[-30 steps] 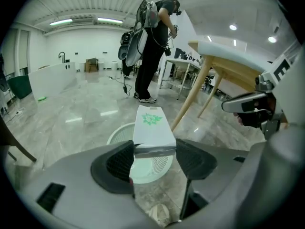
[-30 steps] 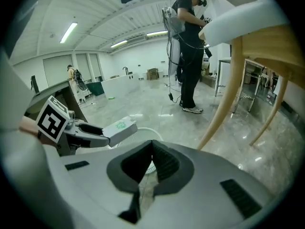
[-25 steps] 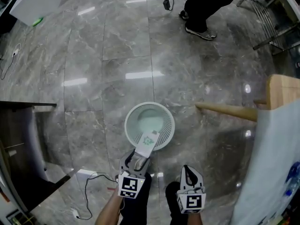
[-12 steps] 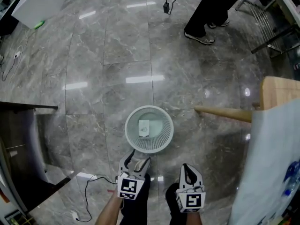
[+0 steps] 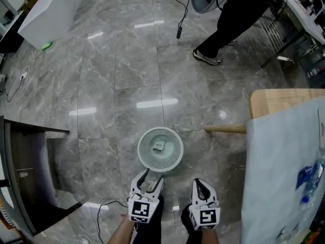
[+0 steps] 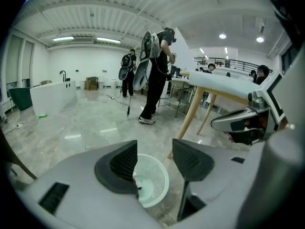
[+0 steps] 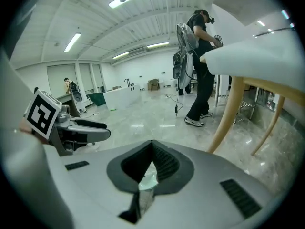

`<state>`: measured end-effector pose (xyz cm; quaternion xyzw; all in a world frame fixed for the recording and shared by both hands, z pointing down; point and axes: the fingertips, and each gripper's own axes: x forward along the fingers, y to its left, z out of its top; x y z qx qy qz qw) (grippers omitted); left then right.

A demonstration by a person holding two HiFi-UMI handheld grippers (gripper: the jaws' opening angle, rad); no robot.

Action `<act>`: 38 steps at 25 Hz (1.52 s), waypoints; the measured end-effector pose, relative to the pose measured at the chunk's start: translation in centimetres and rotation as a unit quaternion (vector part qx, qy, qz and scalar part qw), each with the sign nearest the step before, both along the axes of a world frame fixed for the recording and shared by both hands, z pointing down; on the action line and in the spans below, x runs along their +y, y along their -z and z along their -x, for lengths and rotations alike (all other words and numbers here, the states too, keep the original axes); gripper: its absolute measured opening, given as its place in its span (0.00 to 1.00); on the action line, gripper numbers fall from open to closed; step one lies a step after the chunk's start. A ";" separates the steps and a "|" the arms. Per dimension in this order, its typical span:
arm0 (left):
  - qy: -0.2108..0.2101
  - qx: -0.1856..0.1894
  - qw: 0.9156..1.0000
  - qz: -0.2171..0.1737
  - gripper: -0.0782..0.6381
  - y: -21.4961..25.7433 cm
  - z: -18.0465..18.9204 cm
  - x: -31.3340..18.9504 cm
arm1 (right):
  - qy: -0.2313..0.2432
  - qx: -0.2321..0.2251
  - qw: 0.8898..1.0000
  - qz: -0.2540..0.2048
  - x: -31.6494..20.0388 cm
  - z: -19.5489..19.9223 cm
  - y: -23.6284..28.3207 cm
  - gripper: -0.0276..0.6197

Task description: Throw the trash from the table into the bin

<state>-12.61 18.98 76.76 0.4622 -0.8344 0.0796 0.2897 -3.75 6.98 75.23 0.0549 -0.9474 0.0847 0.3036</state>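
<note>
Packet (image 5: 159, 146) had dropped from left gripper (image 5: 151, 178) into white mesh bin (image 5: 175, 162): that item was disposed of. Its jaws, lately narrowing, stood apart and empty; right gripper (image 5: 202, 183) was closed on nothing.

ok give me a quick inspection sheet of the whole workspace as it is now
surface: grey tiled floor; table at right, mostly under a white cloth
job's things: white mesh bin on the floor, one piece of trash inside; bottle lying on the table
clutter: nothing seen
grippers: left gripper open, jaws have just been closing a little, nothing between them; right gripper shut, empty
cables: black cable on the floor by the left gripper; another further off
surroundings: person standing beyond the bin; dark unit at left
</note>
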 end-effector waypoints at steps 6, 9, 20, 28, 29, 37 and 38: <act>-0.009 -0.020 0.999 -0.026 0.38 7.8 -0.4 -1.6 | -0.001 -0.033 0.999 -0.016 -0.8 0.6 6.7 0.05; -0.012 -0.033 0.999 -0.040 0.32 11.7 -0.8 -2.4 | -0.007 -0.051 0.999 -0.018 -1.1 0.6 10.2 0.05; -0.054 -0.085 0.992 -0.078 0.20 25.4 -3.0 -7.5 | -0.033 -0.106 0.992 -0.063 -5.0 0.0 23.8 0.05; -0.105 -0.096 0.984 -0.110 0.13 33.5 -6.0 -11.4 | -0.086 -0.117 0.986 -0.078 -7.9 -5.0 30.4 0.05; -0.116 -0.099 0.982 -0.112 0.12 34.3 -6.4 -11.9 | -0.095 -0.121 0.985 -0.080 -8.2 -5.7 31.1 0.05; -0.190 -0.093 0.969 -0.126 0.12 36.1 -11.5 -15.6 | -0.171 -0.130 0.973 -0.086 -10.2 -12.0 33.0 0.05; -0.196 -0.090 0.968 -0.129 0.12 36.2 -12.0 -15.9 | -0.181 -0.130 0.971 -0.082 -10.4 -12.6 32.9 0.05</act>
